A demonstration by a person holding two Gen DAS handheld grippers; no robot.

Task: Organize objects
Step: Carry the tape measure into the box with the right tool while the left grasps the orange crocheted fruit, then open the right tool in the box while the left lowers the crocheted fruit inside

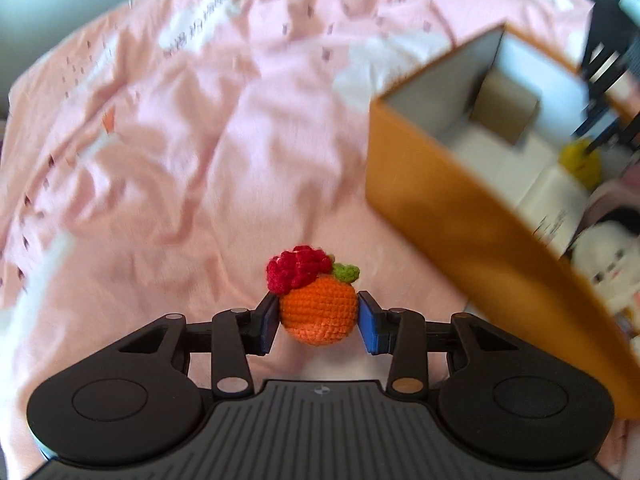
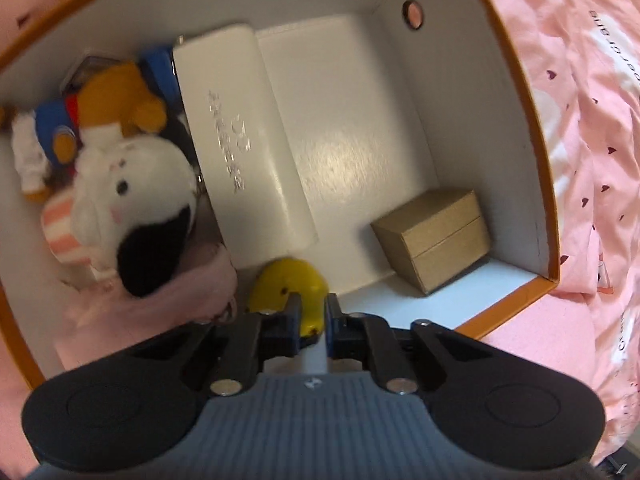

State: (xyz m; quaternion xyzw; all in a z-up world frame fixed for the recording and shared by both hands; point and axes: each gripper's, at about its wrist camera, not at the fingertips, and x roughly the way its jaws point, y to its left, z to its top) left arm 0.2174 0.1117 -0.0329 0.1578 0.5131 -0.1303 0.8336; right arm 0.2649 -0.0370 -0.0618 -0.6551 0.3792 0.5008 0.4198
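Observation:
My left gripper (image 1: pixel 318 322) is shut on an orange crochet fruit (image 1: pixel 319 310) with a red top and a green leaf, held above the pink bedsheet (image 1: pixel 180 140), left of the orange box (image 1: pixel 436 208). My right gripper (image 2: pixel 313 320) is over the inside of the orange box (image 2: pixel 516 88) and is shut on a yellow toy (image 2: pixel 288 286), which sits low in the box beside the white case (image 2: pixel 236 136). In the left wrist view the yellow toy (image 1: pixel 580 160) shows inside the box with the right gripper's fingers on it.
Inside the box lie a small brown cardboard box (image 2: pixel 434 236), a black-and-white plush (image 2: pixel 136 200), an orange and blue plush (image 2: pixel 104 108) and a pink soft item (image 2: pixel 160 304). The wrinkled pink bedsheet (image 2: pixel 592 160) surrounds the box.

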